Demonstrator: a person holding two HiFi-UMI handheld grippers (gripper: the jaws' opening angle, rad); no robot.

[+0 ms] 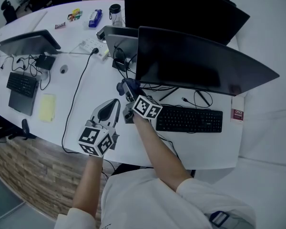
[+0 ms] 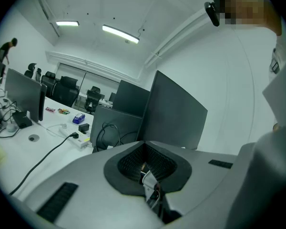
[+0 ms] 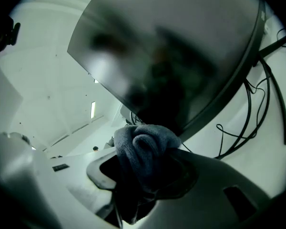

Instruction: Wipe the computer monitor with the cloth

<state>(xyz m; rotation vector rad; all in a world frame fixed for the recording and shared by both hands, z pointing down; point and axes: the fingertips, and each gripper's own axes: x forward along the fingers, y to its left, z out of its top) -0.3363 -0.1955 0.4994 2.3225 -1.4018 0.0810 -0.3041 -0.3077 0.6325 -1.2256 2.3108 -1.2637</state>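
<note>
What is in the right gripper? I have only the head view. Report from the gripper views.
Observer: The right gripper is shut on a bunched grey-blue cloth, which pokes out past its jaws toward the dark monitor.
Operator: Now check the left gripper. Tell me if it carries anything.
Observer: The left gripper is shut, with nothing between its jaws.
</note>
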